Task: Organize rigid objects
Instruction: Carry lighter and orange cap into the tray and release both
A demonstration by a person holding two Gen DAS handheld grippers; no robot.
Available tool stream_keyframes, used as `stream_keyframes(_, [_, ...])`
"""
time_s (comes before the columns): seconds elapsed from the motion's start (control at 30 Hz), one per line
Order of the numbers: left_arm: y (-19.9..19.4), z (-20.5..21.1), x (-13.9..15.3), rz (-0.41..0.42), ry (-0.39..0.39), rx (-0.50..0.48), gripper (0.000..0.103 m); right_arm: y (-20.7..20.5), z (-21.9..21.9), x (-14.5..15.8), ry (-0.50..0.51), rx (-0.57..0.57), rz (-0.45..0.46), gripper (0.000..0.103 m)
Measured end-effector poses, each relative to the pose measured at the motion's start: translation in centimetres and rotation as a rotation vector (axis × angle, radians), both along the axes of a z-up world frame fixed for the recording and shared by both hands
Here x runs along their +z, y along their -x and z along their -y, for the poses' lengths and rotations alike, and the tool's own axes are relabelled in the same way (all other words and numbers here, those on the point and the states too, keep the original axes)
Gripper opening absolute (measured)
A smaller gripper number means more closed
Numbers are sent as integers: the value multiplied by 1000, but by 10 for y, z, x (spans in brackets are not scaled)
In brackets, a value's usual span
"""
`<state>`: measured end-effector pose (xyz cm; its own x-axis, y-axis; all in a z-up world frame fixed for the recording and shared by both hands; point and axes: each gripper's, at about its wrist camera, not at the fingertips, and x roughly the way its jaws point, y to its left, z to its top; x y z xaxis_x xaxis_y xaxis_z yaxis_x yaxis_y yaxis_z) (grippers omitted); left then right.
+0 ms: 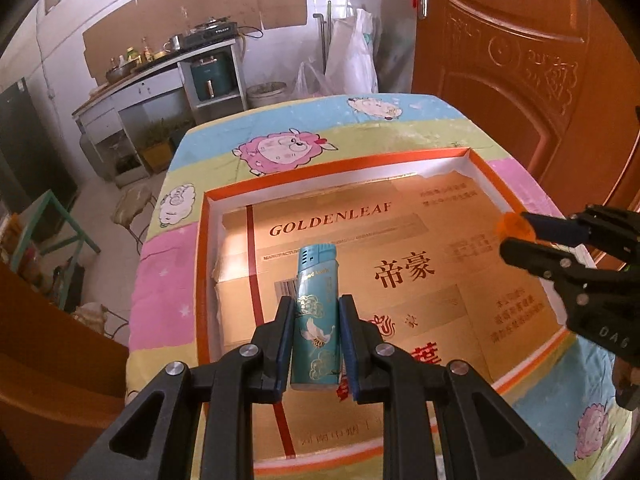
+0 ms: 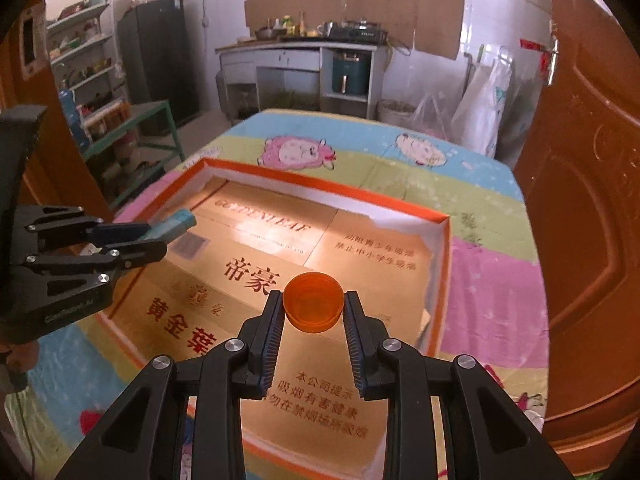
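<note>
The teal lighter point(image 1: 316, 316) is clamped in the left gripper point(image 1: 316, 344) above the orange-rimmed tray point(image 1: 202, 280) lined with gold cardboard. The orange cap point(image 2: 313, 303) is pinched by the right gripper point(image 2: 313, 344) over the same tray, on the sheep-patterned counter point(image 1: 160, 280).

Your lighter point(image 1: 316, 316) looks glossy plastic, cap point(image 2: 313, 303) translucent plastic (smooth), tray lining point(image 1: 432, 280) shiny gold card, tablecloth point(image 1: 160, 304) matt cloth

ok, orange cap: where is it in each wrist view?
Left wrist: orange cap at right edge, pinched in the right gripper.
Right wrist: cap at centre, between the right gripper's fingertips.
Shared landmark: the characters 帝豪 printed on the gold carton.
</note>
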<state>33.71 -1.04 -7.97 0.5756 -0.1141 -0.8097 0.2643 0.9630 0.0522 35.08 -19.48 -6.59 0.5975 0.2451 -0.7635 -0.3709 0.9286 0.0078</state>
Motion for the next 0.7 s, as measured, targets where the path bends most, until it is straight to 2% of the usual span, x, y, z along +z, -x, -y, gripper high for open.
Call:
stream_keyframes(0.5, [-15, -5, -37, -50, 29, 16, 23, -13, -2, -39, 10, -12, -75, 31])
stream_keyframes(0.57, [-13, -6, -38, -37, 38, 18, 23, -13, -2, -43, 13, -20, -79, 31])
stream_keyframes(0.67, [-10, -6, -39, -17, 35, 23, 25, -14, -1, -46, -3, -23, -83, 40])
stream_keyframes(0.7, [-9, -6, -39, -11, 33, 25, 28, -14, -1, -46, -8, -22, -86, 47])
